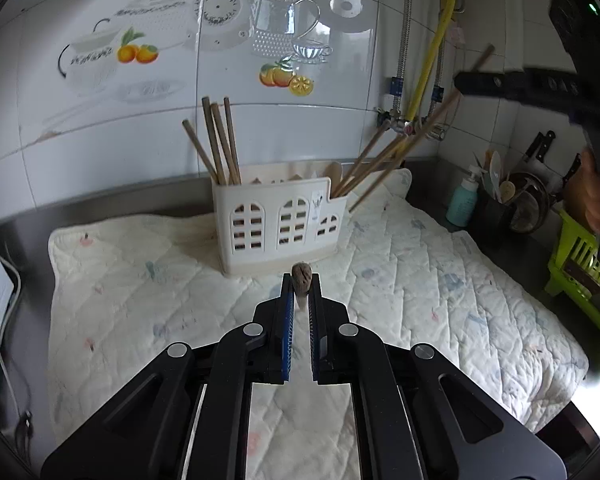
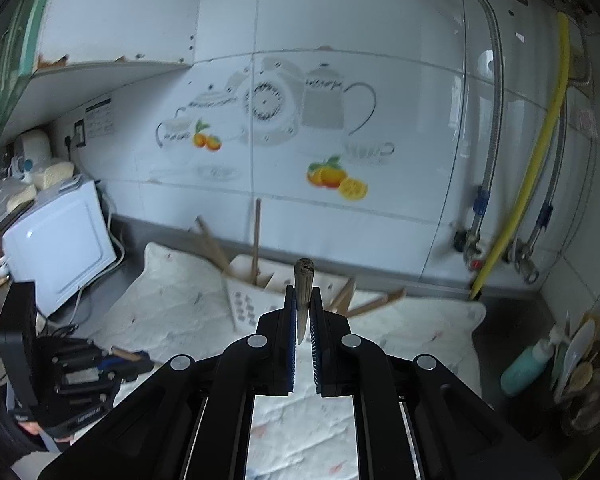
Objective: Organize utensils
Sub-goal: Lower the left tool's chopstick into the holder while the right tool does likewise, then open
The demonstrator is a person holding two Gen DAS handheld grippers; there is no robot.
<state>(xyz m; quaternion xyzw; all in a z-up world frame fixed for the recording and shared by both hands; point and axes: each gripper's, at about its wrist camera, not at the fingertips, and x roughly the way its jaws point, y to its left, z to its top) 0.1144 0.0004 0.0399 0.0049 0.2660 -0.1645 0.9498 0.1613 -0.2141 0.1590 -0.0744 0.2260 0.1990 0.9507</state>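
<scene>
**Ana:** Left wrist view first. The left gripper point(image 1: 301, 286) has its jaws clamped on one chopstick point(image 1: 301, 278), seen end-on, held above the quilted cloth point(image 1: 140, 280) that covers the worktop. Straight ahead stands the cream utensil holder point(image 1: 278, 222).

**Ben:** How many sticks are already in it?

**Ana:** I count four in the left compartment point(image 1: 219, 142). The right compartment has a leaning bundle point(image 1: 384, 156), four or five, too overlapped to be sure. The middle looks empty from here.

**Ben:** And the right wrist view?

**Ana:** The right gripper point(image 2: 303, 300) is likewise closed on a single chopstick point(image 2: 303, 280), higher up and nearer the wall, with the holder point(image 2: 244, 292) blurred below it. The left gripper shows at the lower left point(image 2: 72, 376), its own stick poking out.

**Ben:** So two in hand. How will they handle?

**Ana:** I'd guess light, stiff wood, thin and round, so inclined to roll or pivot between the pads. Gripping near the thick end, as both do, should let the narrow tip drop into a compartment. They won't break, but a loose squeeze could let one slip.
</scene>
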